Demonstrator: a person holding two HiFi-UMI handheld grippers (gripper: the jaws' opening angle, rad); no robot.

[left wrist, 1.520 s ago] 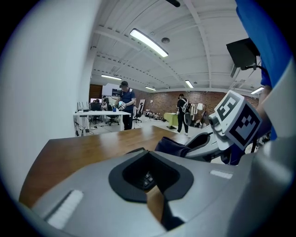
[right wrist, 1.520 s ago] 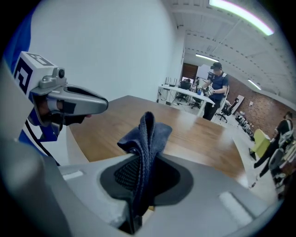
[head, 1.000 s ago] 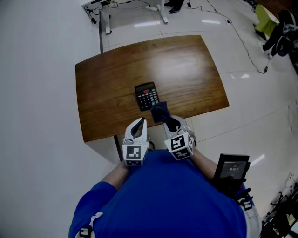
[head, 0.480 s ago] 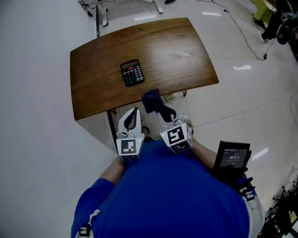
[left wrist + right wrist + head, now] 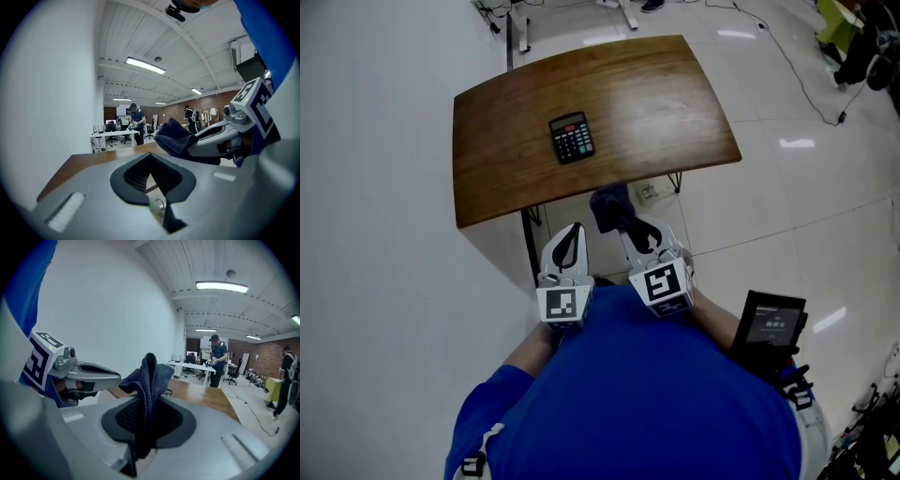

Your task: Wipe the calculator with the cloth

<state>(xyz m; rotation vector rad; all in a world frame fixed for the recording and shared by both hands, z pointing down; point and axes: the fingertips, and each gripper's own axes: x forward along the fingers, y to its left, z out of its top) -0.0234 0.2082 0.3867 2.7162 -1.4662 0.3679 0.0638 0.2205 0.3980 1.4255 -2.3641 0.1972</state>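
Standing back from a brown wooden table (image 5: 675,94), a person in a blue top (image 5: 656,403) holds two grey hand-held grippers close to the chest, both short of the table's near edge and over the pale tiled floor (image 5: 825,216). On the left, the left gripper (image 5: 573,232) points towards the table with its two jaws pressed together and nothing between them, as its own view shows; its cube with square markers (image 5: 563,305) sits just in front of the blue top. Beyond it, a small black calculator (image 5: 572,138) with rows of keys and one red key lies flat on the left-centre of the tabletop, well apart from both grippers and touched by neither. Just right of the left gripper, a dark blue cloth (image 5: 607,206) is bunched and sticks out from the tips of the right gripper (image 5: 622,225), whose jaws are pinched on its folds; the cloth hangs in the air near the table's front edge, not on the wood. At far right, a black device with a screen (image 5: 769,323) sits beside the person's right arm. In the gripper views, people stand at white desks in a brick-walled room beyond the table.
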